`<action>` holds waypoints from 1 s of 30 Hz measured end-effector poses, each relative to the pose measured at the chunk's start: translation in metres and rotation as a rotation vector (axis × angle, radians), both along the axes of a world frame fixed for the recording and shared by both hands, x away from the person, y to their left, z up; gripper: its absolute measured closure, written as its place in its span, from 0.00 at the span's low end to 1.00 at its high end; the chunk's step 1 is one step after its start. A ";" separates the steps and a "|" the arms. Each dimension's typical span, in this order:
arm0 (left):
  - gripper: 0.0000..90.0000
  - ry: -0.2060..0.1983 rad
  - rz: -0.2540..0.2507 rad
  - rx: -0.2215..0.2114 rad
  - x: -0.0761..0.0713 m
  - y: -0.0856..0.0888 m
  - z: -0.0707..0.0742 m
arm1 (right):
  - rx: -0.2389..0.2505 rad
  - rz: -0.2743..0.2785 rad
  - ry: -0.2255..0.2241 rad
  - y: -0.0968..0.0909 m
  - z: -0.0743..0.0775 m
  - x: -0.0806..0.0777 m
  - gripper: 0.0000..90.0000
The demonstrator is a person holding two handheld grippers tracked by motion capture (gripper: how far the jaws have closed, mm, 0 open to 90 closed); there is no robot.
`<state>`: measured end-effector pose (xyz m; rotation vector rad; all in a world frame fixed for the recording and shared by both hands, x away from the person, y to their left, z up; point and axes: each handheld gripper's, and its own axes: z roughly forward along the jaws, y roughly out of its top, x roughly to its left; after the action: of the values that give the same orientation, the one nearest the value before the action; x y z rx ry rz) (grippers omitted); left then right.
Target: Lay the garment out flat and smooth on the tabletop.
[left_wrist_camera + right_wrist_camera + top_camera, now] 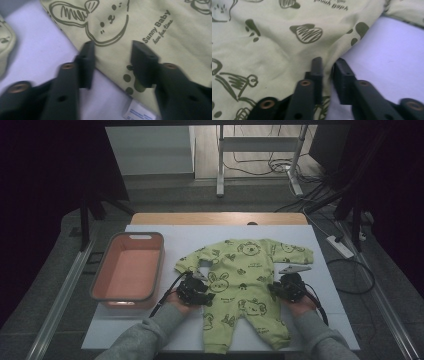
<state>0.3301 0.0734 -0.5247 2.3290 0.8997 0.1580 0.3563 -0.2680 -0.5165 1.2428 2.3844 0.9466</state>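
Lying flat on the white worktop (150, 332), a lime-green baby romper (240, 285) printed with animal faces is stretching between the two tongs, its collar pointing away from the person and its legs toward them. The left tongs (199, 287) are resting at the romper's left side seam; in the left gripper view these tongs (112, 53) are standing partly apart, with the edge of the romper (155, 32) lying between the jaws and a white care label (136, 113) showing just below them, and the pads are not yet pressing the cloth. The right tongs (286, 284) are sitting at the opposite side seam; in the right gripper view these tongs (327, 66) are drawn nearly together and are pinching a raised fold of the romper's (274, 50) edge. A salmon-pink plastic basin (102, 280) is standing well to the left of the left tongs, apart from the garment. Grey sleeves (145, 337) are entering from below.
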 end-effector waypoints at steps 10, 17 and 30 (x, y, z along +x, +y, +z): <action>1.00 -0.038 -0.031 0.025 -0.001 0.001 -0.001 | -0.008 0.005 0.015 -0.006 0.002 -0.008 0.97; 1.00 -0.008 -0.059 0.003 -0.007 0.005 -0.001 | -0.005 0.024 0.027 -0.012 0.003 -0.027 0.97; 0.98 0.005 -0.083 -0.006 -0.022 0.008 0.000 | 0.002 0.064 0.050 -0.013 0.005 -0.048 0.96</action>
<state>0.3079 0.0815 -0.5246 2.3571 0.8028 0.1148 0.3087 -0.2809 -0.5120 1.2108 2.4763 0.9471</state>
